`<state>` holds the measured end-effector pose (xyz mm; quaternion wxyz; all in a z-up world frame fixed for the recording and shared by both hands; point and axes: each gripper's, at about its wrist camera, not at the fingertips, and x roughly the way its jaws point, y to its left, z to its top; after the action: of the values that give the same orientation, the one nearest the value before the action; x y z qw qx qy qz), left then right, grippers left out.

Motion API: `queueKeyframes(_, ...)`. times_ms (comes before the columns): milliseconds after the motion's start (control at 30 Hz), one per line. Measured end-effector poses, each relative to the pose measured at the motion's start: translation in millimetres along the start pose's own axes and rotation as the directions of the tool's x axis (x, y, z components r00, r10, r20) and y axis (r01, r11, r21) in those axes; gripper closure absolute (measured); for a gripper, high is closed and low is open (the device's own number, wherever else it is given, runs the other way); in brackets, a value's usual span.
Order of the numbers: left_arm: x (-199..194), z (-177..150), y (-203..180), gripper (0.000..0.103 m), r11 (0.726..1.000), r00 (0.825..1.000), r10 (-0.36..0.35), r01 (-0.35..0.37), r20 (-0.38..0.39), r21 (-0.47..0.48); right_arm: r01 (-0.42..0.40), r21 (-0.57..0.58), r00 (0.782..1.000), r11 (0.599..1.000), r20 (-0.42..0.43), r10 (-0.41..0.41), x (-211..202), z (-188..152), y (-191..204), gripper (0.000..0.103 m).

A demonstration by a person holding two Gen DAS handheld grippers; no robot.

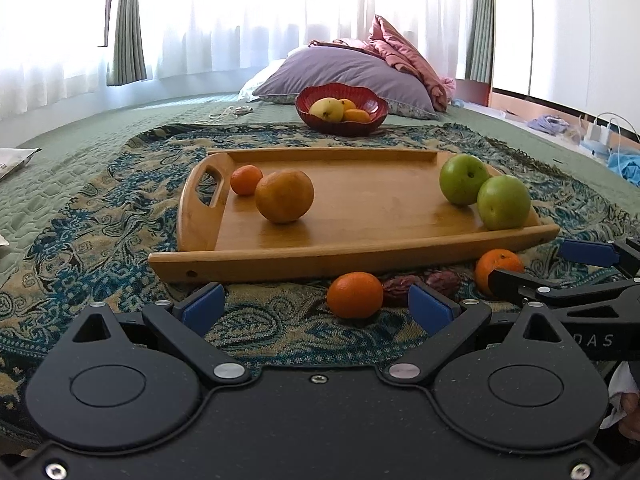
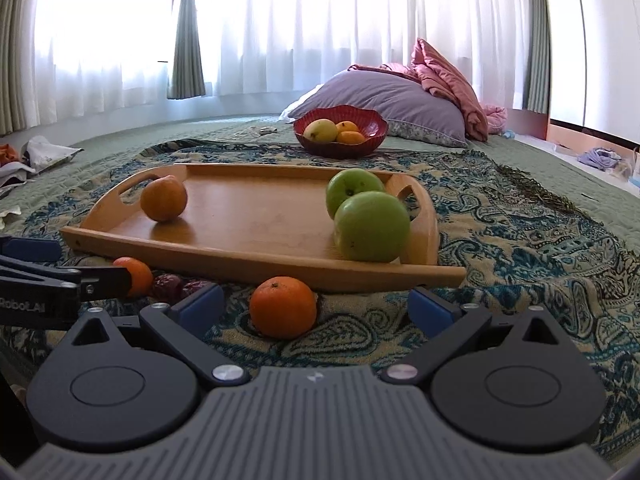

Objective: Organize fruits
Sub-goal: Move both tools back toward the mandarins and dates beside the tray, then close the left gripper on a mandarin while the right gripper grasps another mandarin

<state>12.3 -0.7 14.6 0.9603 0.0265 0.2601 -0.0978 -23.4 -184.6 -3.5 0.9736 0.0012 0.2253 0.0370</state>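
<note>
A wooden tray [image 1: 360,208] [image 2: 260,216] on the patterned cloth holds a small orange [image 1: 247,179], a bigger orange [image 1: 284,196] [image 2: 164,199] and two green apples [image 1: 464,179] [image 1: 503,202] [image 2: 372,227]. In front of the tray lie two oranges [image 1: 355,294] [image 2: 283,307] with two dark dates [image 1: 444,282] [image 2: 168,282] between them. My left gripper [image 1: 318,308] is open, one orange just ahead near its right pad. My right gripper [image 2: 316,307] is open, the other orange between its pads. A red bowl [image 1: 380,106] [image 2: 376,128] behind holds a yellow fruit and oranges.
A purple pillow [image 1: 340,70] and a pink blanket [image 2: 444,68] lie behind the bowl. White bags [image 2: 48,152] sit at the left of the green bedspread, cables and chargers [image 1: 600,132] at the far right. Curtained windows run along the back.
</note>
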Motion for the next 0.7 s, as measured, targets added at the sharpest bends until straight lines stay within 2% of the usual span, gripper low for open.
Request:
queueKeyframes(267, 6, -1, -5, 0.031, 1.000, 1.000, -0.006, 0.006, -0.025, 0.005, -0.008, -0.045, 1.000, 0.999, -0.016, 0.007, 3, -1, 10, 0.017)
queueKeyframes(500, 11, -1, -8, 0.045, 0.999, 0.998, -0.035, 0.035, -0.052, 0.006, -0.016, -0.041, 0.999, 0.999, -0.033, 0.015, 9, -2, 14, 0.031)
queueKeyframes(700, 14, 2, -12, 0.061, 0.999, 0.997, -0.051, 0.051, -0.061, 0.007, -0.025, -0.045, 0.999, 0.999, -0.035, 0.024, 10, -2, 18, 0.040)
